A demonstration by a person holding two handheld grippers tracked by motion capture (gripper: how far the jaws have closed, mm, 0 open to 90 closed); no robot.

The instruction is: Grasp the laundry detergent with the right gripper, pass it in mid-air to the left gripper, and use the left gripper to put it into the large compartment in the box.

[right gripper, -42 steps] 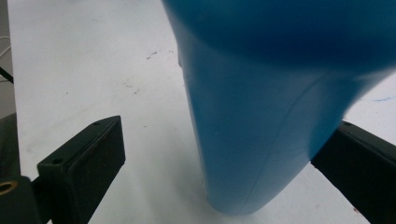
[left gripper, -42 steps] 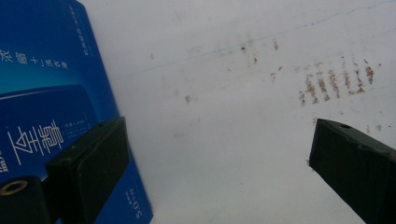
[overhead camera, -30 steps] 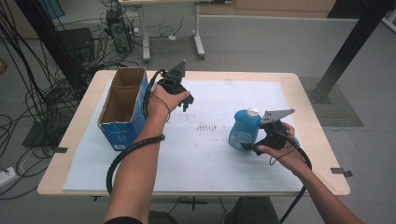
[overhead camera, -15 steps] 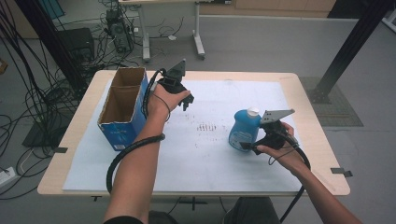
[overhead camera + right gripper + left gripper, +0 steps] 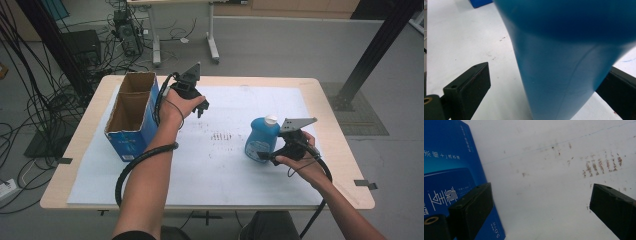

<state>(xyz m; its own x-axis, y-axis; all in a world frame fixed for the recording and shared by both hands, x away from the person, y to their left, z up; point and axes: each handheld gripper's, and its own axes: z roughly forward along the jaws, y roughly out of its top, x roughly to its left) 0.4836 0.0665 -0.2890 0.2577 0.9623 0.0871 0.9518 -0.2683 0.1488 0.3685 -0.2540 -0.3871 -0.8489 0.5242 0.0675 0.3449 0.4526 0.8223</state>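
A blue plastic bottle [image 5: 261, 140] with a white cap stands upright on the white mat [image 5: 220, 170], right of centre. My right gripper [image 5: 265, 156] is low beside it and open. In the right gripper view the bottle [image 5: 564, 75] stands between the jaws, with a clear gap on the left jaw's side. My left gripper [image 5: 202, 108] hovers open over the mat just right of an open-topped blue cardboard box [image 5: 131, 116]. In the left gripper view its wide-apart jaws hold nothing, and the printed box wall [image 5: 446, 170] is at the left.
The wooden table [image 5: 345, 165] shows around the mat's edges. Brown smudges [image 5: 222, 136] mark the mat's middle. Cables, a second table's legs and black frame posts stand on the floor beyond the far edge.
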